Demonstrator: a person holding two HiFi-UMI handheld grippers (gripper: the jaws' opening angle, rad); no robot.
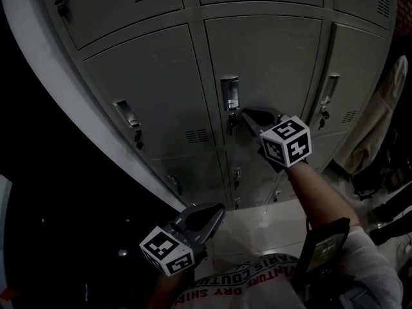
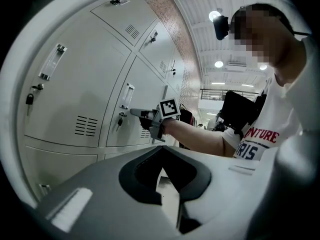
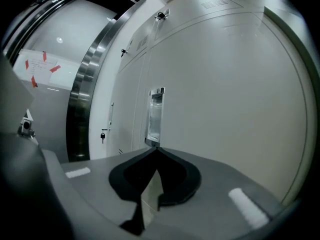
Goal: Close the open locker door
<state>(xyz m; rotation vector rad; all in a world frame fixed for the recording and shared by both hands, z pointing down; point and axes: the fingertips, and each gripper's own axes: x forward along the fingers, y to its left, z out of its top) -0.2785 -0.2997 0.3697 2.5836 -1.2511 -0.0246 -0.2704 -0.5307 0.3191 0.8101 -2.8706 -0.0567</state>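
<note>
The grey locker door (image 1: 270,56) in the middle of the row looks flush with its neighbours. Its metal handle (image 1: 230,94) sits at the door's left edge. My right gripper (image 1: 244,113) is shut and empty, its tips against the door just right of and below the handle. In the right gripper view the handle (image 3: 155,116) stands directly above the closed tips of the right gripper (image 3: 155,148). My left gripper (image 1: 217,210) hangs low near my body, shut and empty, away from the lockers. The left gripper view shows the right gripper (image 2: 135,112) at the handle (image 2: 126,95).
Neighbouring lockers carry their own handles (image 1: 127,116) with keys. A lower row of lockers runs beneath, above a pale floor (image 1: 270,227). Light cloth (image 1: 386,108) hangs at the right. A steel door frame (image 3: 85,84) and a small padlock (image 3: 103,135) lie left of the lockers.
</note>
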